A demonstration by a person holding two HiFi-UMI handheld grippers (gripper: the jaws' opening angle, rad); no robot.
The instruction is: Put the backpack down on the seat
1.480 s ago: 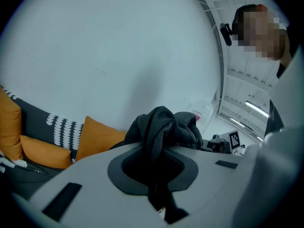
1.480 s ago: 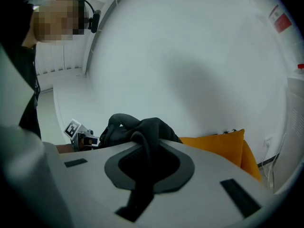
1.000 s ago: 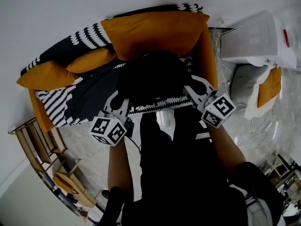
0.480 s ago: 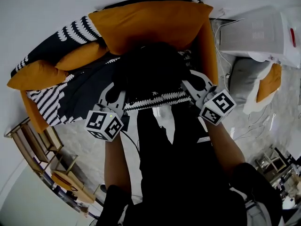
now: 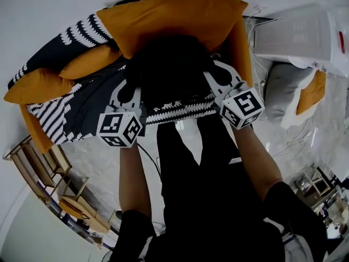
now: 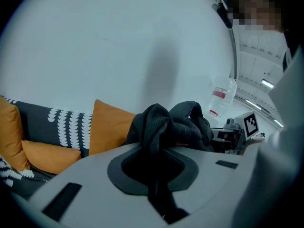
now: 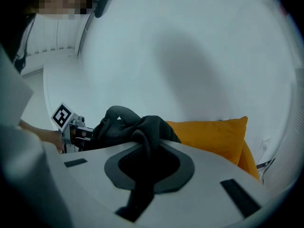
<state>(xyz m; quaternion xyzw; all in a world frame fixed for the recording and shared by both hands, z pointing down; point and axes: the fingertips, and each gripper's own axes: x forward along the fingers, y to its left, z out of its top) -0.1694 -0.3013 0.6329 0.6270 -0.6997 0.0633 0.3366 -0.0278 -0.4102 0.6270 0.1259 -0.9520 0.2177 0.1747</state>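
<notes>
A black backpack (image 5: 169, 72) hangs between my two grippers over the sofa seat (image 5: 92, 100), in front of the big orange back cushion (image 5: 169, 18). My left gripper (image 5: 126, 93) is shut on a black strap of the backpack (image 6: 159, 127) at the bag's left side. My right gripper (image 5: 214, 76) is shut on another black strap (image 7: 142, 148) at its right side. In the left gripper view the right gripper's marker cube (image 6: 251, 122) shows beyond the bag. Whether the bag's bottom touches the seat is hidden.
The sofa carries a black-and-white patterned throw (image 5: 54, 119) and small orange cushions (image 5: 32, 83). A white appliance (image 5: 297, 34) and a grey seat with an orange pillow (image 5: 312, 94) stand to the right. Wooden frames (image 5: 46, 173) lie on the floor at left. The person's legs (image 5: 196, 162) stand before the sofa.
Both grippers and the backpack have moved away from me toward the sofa's back cushion and sunk lower. The grips on the straps have stayed the same.
</notes>
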